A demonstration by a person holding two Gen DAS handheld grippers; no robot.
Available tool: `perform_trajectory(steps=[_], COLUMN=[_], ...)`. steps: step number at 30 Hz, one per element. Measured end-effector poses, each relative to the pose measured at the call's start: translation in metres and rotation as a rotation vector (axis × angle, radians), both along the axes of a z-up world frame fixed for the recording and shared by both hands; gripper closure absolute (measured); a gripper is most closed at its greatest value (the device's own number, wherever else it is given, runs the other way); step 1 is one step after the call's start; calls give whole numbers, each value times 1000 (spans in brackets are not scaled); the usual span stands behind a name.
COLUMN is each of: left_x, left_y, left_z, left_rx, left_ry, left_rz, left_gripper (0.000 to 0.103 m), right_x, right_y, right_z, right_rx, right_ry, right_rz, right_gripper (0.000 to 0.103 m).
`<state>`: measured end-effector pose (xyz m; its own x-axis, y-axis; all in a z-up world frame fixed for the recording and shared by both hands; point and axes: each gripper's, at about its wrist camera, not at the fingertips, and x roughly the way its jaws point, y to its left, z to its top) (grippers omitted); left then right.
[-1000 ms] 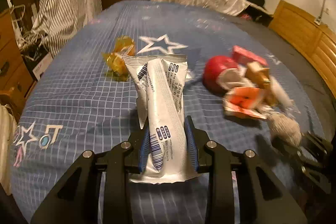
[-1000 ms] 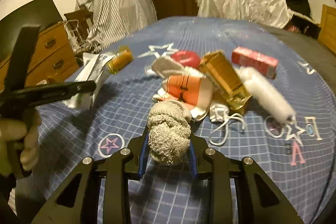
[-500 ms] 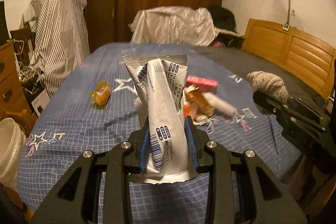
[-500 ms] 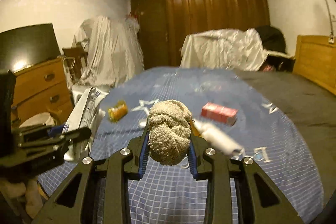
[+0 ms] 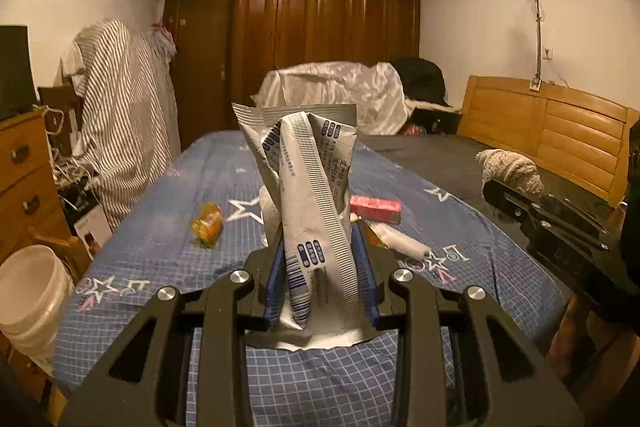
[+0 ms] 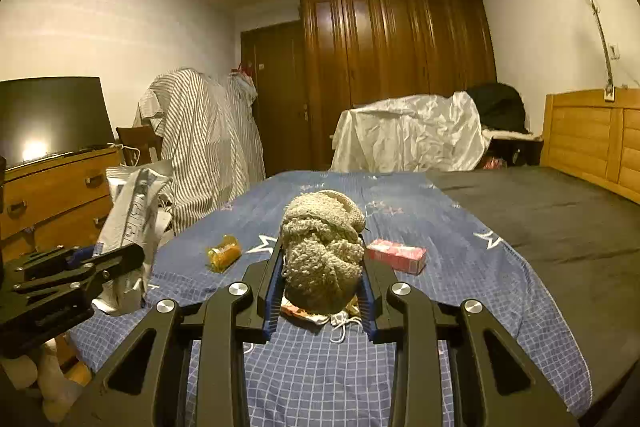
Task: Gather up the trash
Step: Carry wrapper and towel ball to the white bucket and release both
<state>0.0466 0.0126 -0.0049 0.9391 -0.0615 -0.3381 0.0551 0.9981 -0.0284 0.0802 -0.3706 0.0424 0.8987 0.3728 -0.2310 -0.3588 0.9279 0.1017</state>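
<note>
My left gripper (image 5: 320, 267) is shut on a crumpled silver-white foil wrapper (image 5: 308, 195) and holds it upright above the near edge of the bed. My right gripper (image 6: 322, 271) is shut on a grey-beige woolly wad (image 6: 322, 251), also held above the bed. The wad also shows at the right of the left wrist view (image 5: 510, 169), and the wrapper at the left of the right wrist view (image 6: 132, 219). On the blue checked bedsheet (image 5: 160, 251) lie a yellow wrapper (image 5: 206, 223), a pink box (image 5: 376, 207) and a white tube (image 5: 400, 245).
A white bucket (image 5: 28, 295) stands on the floor left of the bed, beside a wooden dresser (image 5: 24, 187). A striped cover (image 5: 120, 131) hangs behind it. A wooden headboard (image 5: 560, 143) lines the bed's right side. More trash (image 6: 316, 313) lies under my right gripper.
Both grippers have lifted up and back from the trash pile, carrying the wrapper and the wad; the views now look level across the bed.
</note>
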Motion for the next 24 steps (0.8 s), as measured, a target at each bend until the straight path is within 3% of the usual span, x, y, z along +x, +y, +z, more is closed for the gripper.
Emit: perform_trajectory(steps=[13,24], left_x=[-11,-11], left_y=[-4,19], left_z=[5,7], left_rx=[11,4], left_ry=[-68,-61], left_rz=[32,83], left_gripper=[73,73], right_x=[-28,-5], right_y=[-11,17], right_z=[-3,8], right_rx=[36,19], right_ry=[-37,-28], right_rz=[-2,59], right_gripper=[70,70])
